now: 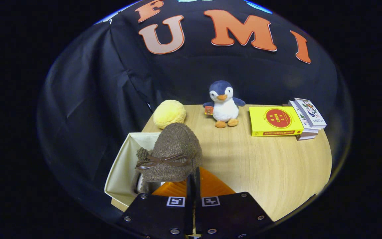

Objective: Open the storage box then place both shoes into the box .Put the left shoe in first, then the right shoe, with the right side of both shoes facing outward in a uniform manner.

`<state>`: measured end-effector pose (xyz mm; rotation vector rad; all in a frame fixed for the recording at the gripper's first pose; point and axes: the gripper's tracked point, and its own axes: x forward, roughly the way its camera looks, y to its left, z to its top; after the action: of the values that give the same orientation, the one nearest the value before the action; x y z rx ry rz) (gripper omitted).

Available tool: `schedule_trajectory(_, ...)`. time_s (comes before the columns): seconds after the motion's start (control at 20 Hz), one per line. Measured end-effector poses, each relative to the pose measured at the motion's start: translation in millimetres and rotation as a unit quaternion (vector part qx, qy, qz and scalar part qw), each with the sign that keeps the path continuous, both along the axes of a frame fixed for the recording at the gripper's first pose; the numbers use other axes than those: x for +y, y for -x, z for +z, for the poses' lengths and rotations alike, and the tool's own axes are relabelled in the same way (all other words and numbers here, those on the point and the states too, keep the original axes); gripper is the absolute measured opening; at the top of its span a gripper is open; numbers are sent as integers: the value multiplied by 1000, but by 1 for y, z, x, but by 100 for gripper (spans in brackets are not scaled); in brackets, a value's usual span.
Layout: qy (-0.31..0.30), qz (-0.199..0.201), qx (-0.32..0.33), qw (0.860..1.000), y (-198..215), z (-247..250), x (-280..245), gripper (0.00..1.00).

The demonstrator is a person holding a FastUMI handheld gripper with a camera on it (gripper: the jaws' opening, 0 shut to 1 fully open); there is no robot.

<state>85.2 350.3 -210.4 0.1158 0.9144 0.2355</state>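
Note:
A brown fuzzy shoe with a thin brown bow hangs just ahead of my fingers, toe pointing away and up. My gripper is shut on its near edge, the two orange fingers pressed almost together. The shoe sits over the open cream storage box, which stands at the table's left front corner with its mouth facing up. Its lower part dips inside the box's right half. A pale shape shows in the box under the shoe; I cannot tell what it is.
On the wooden table beyond the shoe lie a yellow plush ball, a penguin toy, a yellow book and a small stack of books at the far right.

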Motion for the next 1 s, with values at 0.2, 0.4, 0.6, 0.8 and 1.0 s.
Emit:
schedule_trajectory(0.2,-11,9,7,1000,-6,-1,37,4)
schedule_trajectory(0.4,-14,8,24,1000,-7,-15,69,4)
schedule_trajectory(0.6,9,3,43,999,0,-40,83,5)
schedule_trajectory(0.8,33,-6,70,997,14,-62,83,9)
schedule_trajectory(1.0,17,8,91,996,30,-66,89,23)
